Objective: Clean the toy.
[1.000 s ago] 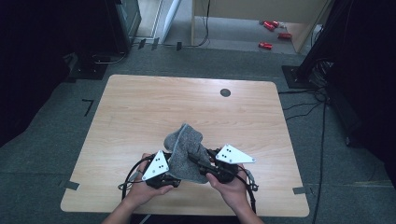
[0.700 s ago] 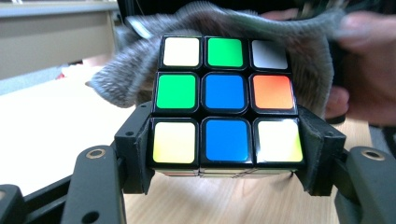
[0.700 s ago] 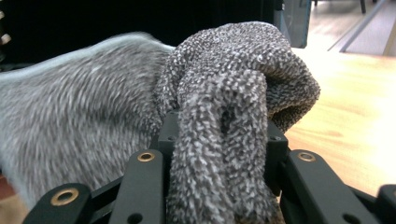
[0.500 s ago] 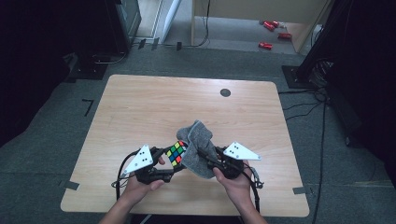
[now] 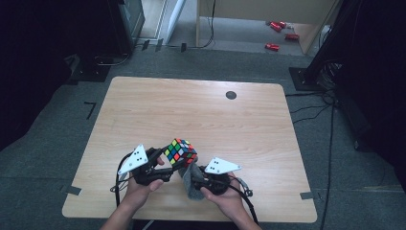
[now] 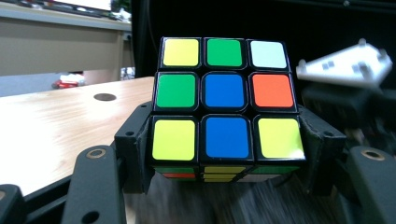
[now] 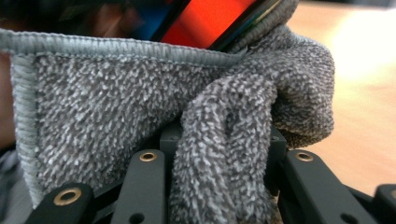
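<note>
Wiping step, judged. Puzzle cube (image 5: 181, 151) at lower centre of frame, clamped betw. jaws of left gripper (image 5: 168, 161). Right gripper (image 5: 193, 178) pinched on grey cloth (image 5: 192, 184), bunched just under cube. Keep cube grip firm, drag cloth slowly across faces, avoid snagging cloth on jaws.

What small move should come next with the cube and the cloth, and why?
Probably slide the grey cloth, pinched in the right gripper, up along the cube's underside. The left gripper clamps the cube off the table, and the cloth already presses against its lower edge.
</note>
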Demonstrator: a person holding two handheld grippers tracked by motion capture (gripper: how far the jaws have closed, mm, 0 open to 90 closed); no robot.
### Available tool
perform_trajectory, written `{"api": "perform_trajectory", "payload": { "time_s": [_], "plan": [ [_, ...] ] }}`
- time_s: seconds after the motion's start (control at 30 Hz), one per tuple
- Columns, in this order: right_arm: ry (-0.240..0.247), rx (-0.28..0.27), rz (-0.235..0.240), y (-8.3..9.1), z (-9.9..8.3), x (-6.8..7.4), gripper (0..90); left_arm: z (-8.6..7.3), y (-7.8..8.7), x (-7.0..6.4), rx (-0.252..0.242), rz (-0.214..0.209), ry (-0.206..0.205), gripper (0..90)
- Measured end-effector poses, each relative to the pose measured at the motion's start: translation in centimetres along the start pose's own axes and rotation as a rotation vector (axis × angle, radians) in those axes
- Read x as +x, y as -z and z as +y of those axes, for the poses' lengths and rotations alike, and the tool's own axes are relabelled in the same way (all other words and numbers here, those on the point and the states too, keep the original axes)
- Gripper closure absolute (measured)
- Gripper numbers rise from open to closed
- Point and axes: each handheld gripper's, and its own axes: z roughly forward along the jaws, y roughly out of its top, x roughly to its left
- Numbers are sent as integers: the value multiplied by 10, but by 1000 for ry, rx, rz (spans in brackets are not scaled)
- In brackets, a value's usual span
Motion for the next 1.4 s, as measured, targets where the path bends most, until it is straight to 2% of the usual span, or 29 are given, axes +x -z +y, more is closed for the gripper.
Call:
{"api": "perform_trajectory", "payload": {
  "time_s": [0.03,0.1,0.17,0.2,0.23,0.27,0.33,0.43,0.5,0.6,0.63,0.67,0.7,0.8,0.9,1.0,1.03,1.13,1.2,1.27,1.33,1.4],
  "plan": [
    [17,15,-5,-2,-1,1,646,0,1,2,0,2,5,350],
    [20,10,-52,2,2,-3,644,0,3,3,-6,5,12,350],
    [-31,-60,-103,14,7,-13,646,0,4,4,-13,-2,17,350],
    [-70,-119,-136,23,9,-19,646,0,4,4,-11,-4,14,350],
    [-91,-163,-150,28,11,-23,647,0,3,4,-8,-10,15,350],
    [-89,-191,-156,32,12,-24,648,-1,3,4,-9,-15,18,350],
    [-57,-194,-150,32,13,-21,647,-1,1,2,-13,-28,25,350],
    [-9,-152,-97,20,8,-11,650,0,1,1,-15,-33,24,350],
    [61,-98,-53,10,3,-2,649,0,3,2,-19,-29,30,350],
    [154,-52,9,2,1,8,647,1,5,6,-24,-16,41,350],
    [199,-39,8,2,3,11,646,1,5,7,-27,-13,44,350],
    [237,-33,-12,6,7,12,645,2,6,7,-32,-12,45,350],
    [249,-41,-30,11,11,9,645,2,7,8,-35,-13,48,350],
    [175,-118,-117,29,18,-10,645,2,7,8,-33,-14,52,350],
    [156,-153,-176,33,17,-14,643,1,3,5,-10,-24,41,350],
    [218,-154,-148,25,16,-3,643,2,3,3,-18,-32,47,349],
    [224,-145,-138,23,14,1,643,2,4,4,-25,-31,51,349],
    [248,-105,-55,11,9,13,639,4,8,9,-49,-16,80,350],
    [232,-82,2,3,6,20,635,4,8,10,-68,-8,111,350],
    [187,-92,54,-3,5,26,633,2,7,9,-74,-10,121,349],
    [149,-120,89,-5,8,29,633,0,3,5,-61,-15,115,349],
    [110,-151,87,-5,12,30,634,-1,0,1,-52,-20,102,349]
  ]
}}
